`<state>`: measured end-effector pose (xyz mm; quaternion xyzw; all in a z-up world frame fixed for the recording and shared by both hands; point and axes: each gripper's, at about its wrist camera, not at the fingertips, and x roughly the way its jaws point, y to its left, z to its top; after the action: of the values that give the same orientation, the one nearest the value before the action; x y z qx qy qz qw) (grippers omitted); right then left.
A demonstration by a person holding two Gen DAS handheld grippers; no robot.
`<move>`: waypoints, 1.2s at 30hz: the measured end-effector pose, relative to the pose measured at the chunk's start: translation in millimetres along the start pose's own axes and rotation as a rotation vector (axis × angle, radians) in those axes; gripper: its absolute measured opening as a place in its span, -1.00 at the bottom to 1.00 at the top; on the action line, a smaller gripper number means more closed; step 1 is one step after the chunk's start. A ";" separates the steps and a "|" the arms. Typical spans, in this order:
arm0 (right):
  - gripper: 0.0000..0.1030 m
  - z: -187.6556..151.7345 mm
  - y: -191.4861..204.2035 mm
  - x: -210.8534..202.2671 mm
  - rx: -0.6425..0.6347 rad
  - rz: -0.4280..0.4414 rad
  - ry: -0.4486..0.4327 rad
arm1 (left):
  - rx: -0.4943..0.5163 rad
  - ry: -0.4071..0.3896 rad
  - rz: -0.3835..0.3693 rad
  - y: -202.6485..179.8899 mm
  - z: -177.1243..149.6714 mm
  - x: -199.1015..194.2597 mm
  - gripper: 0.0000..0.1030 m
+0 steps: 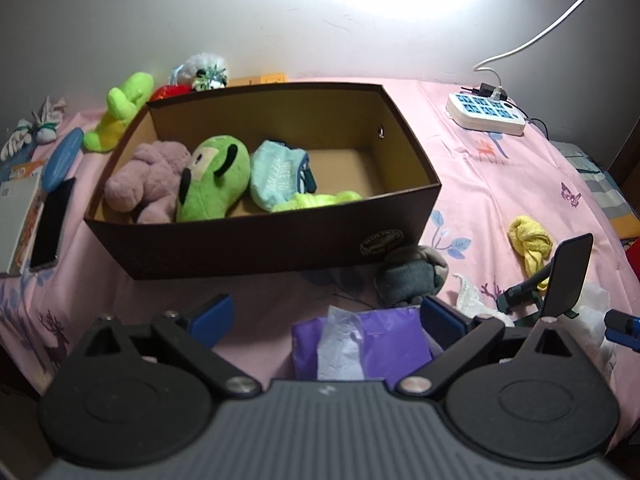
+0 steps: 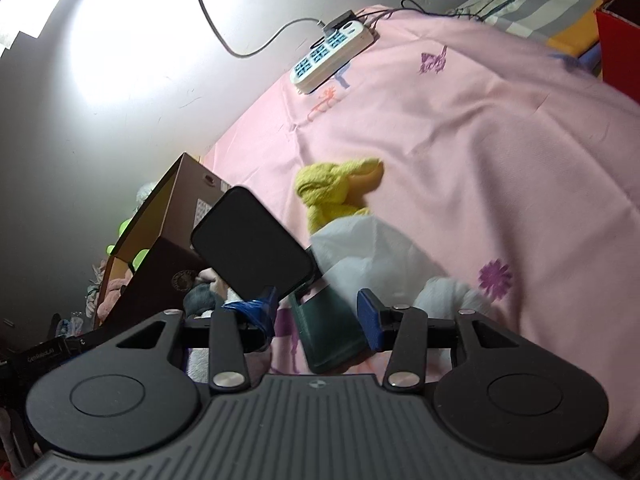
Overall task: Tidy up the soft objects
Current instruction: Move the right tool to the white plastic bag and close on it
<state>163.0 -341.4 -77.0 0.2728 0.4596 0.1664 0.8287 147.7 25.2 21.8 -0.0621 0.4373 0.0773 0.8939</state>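
A dark brown box [image 1: 256, 240] stands on the pink sheet and holds a pink plush [image 1: 144, 178], a green plush [image 1: 212, 178], a light blue sock [image 1: 276, 172] and a neon yellow cloth [image 1: 316, 200]. My left gripper [image 1: 326, 316] is open, empty, low in front of the box over a purple bag [image 1: 384, 340]. A grey plush [image 1: 412, 274] lies by the box's near right corner. A yellow cloth [image 1: 528, 240] lies to the right, also in the right wrist view [image 2: 332, 192]. My right gripper [image 2: 316, 316] is open around a dark green phone-stand base [image 2: 332, 336].
A phone on the stand [image 2: 252, 244] rises before the right gripper. A white bag [image 2: 372, 256] lies beyond it. A power strip [image 1: 486, 114] sits at the back right. A lime plush [image 1: 120, 110], a red thing and a fluffy toy [image 1: 204, 70] lie behind the box. A phone [image 1: 52, 226] and books lie left.
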 end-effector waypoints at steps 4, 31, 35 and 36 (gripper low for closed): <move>-0.42 13.8 -17.2 2.7 -0.088 -0.061 0.031 | -0.006 0.012 -0.001 -15.8 -6.4 3.0 0.94; -0.80 16.5 -41.2 27.5 -0.152 0.032 0.196 | -0.024 0.043 0.019 -37.5 -15.1 3.2 0.94; -0.85 12.9 -52.6 20.0 -0.035 0.076 0.187 | -0.006 0.039 0.005 -38.1 -14.0 3.6 0.94; -0.86 12.1 -54.8 17.3 -0.009 0.085 0.181 | -0.004 0.039 0.001 -37.7 -13.6 4.0 0.94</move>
<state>183.7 -379.5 -116.6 0.2722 0.5199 0.2274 0.7771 146.9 -13.8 11.9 -0.0649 0.4547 0.0775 0.8849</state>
